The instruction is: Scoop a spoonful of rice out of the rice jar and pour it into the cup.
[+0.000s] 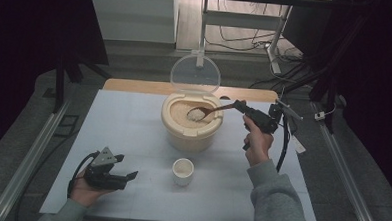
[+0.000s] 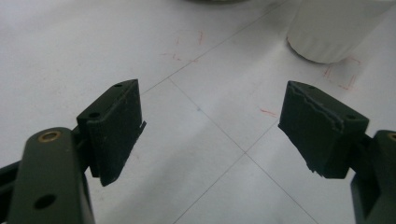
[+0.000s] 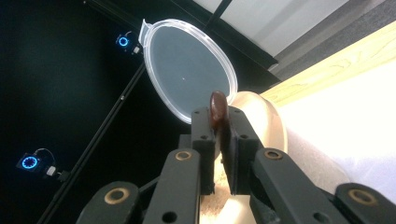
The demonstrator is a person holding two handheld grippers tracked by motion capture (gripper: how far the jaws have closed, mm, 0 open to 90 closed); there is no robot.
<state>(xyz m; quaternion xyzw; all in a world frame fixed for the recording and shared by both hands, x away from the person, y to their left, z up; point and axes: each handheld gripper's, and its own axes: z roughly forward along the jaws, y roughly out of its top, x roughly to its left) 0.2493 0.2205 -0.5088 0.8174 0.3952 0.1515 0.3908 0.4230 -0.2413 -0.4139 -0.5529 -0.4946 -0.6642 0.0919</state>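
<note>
Near left corner of the white table (image 1: 133, 123): we find the left gripper (image 1: 131, 176) resting low in the person's left hand (image 1: 83, 189), jaws spread wide with nothing between them. In the left gripper view, bare tabletop with thin grid lines and faint red marks lies between its two black pads (image 2: 116, 126), and the base of a white cup (image 2: 334, 28) stands off to the upper right.

Centre: that small white cup (image 1: 183, 171) stands upright on the table, just in front of the cream rice container (image 1: 190, 128) and apart from it. The container is open; its clear round lid (image 1: 195, 74) stands up at the back. Pale rice (image 1: 184, 110) fills the inside.

Right: we note the right gripper (image 1: 240, 106) held up in the right hand (image 1: 256, 140), jaws pressed together on the handle of a dark brown wooden spoon (image 1: 216, 110). The spoon's bowl sits over the container's mouth with a heap of rice in it. In the right gripper view the handle end (image 3: 217, 109) pokes up between the clamped pads, with the lid (image 3: 187, 70) beyond.
</note>
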